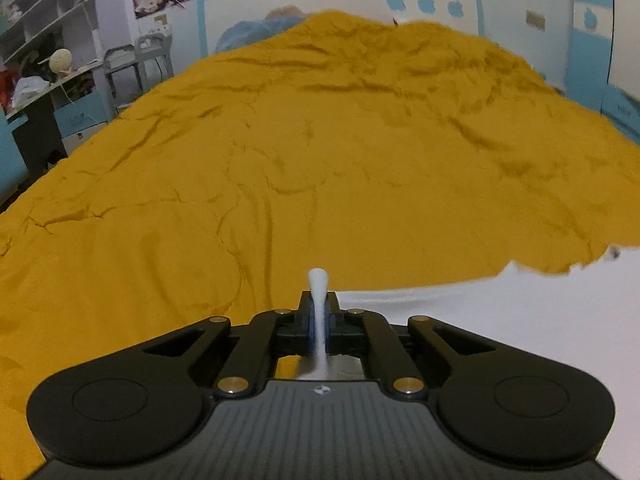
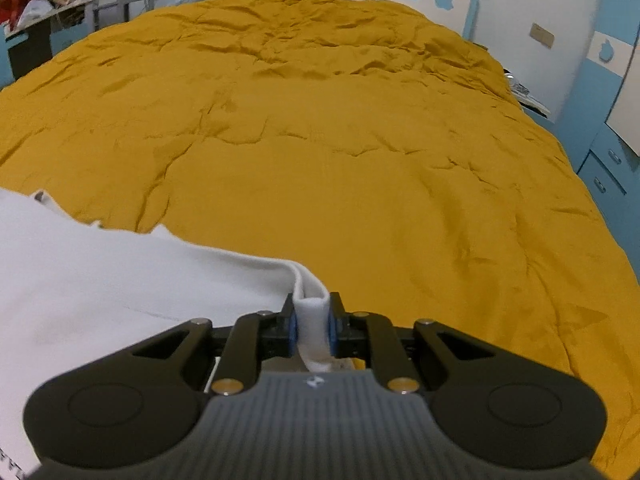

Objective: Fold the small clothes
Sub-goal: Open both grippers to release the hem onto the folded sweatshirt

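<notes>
A white garment [image 1: 500, 320] lies spread on a mustard-yellow bedcover [image 1: 320, 160]. In the left wrist view it fills the lower right, and my left gripper [image 1: 318, 304] is shut on a thin pinched edge of it that sticks up between the blue pads. In the right wrist view the same white garment [image 2: 100, 280] covers the lower left. My right gripper [image 2: 313, 320] is shut on a thicker folded band of its edge. The cloth stretches between the two grippers, just above the bedcover [image 2: 360, 160].
The bed takes up most of both views. At the back left stand shelves [image 1: 40, 20] and a grey chair [image 1: 140, 60]. A white and blue wall with apple shapes [image 1: 424, 4] is behind the bed. Blue drawers [image 2: 608, 168] stand on the right.
</notes>
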Demonstrator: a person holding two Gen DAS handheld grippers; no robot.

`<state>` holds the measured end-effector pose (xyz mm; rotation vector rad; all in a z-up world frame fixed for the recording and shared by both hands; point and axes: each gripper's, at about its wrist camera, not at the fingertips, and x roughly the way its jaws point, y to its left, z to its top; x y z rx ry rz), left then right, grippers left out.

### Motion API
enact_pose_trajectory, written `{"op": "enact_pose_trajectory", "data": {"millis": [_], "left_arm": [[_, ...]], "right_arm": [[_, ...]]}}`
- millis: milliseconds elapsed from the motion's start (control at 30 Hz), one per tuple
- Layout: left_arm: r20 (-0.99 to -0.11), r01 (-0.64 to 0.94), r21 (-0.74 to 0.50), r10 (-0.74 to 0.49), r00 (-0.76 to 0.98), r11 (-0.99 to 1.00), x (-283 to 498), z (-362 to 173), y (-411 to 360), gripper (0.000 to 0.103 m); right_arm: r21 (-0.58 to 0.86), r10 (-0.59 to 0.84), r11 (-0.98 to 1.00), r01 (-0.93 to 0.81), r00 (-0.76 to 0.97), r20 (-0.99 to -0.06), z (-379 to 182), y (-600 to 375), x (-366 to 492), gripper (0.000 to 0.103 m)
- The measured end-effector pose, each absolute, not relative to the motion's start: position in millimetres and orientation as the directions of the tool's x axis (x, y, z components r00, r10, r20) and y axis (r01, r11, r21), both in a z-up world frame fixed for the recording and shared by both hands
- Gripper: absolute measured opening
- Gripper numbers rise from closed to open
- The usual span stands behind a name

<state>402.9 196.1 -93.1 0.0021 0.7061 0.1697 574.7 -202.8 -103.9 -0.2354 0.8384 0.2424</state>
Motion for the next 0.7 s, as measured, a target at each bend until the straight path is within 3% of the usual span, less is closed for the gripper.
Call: {"op": "enact_pose_trajectory", "data": {"millis": [133,333,433,533,700], "left_arm": [[-0.61,-0.146,0.051,0.146,0.779,0.988,401.1,-76.9,198.4,0.004],[-0.655,-0.161,0.096,0.184,0.733,0.982,421.9,-95.7,192.9,0.006],[-0.659,-0.2,0.137,0.24,0.713,0.97,421.4,-100.6,197.5,0.012],[-0.66,-0.235,0.144,0.27,0.701,0.961,414.4,-94.8,210.6,0.012],[-0.673,-0.232,0.102,0.239,0.7,0.967,392.4,-69.2,225.2,0.012]], "right_arm": [[-0.088,0.145,0.95,-0.298,0.675,-0.723,-84.4,-209.6,564.2,0.004],[-0.062,0.128,0.963,-0.263,0.645,-0.753,-97.5,-209.9,576.3,0.005],[-0.098,0.089,0.965,-0.245,0.653,-0.752,-100.6,-210.7,577.4,0.014],[-0.15,-0.001,0.975,-0.161,0.679,-0.734,-92.6,-224.7,579.3,0.014],[-0.089,0.013,0.989,-0.115,0.675,-0.737,-68.6,-255.1,566.0,0.011]]}}
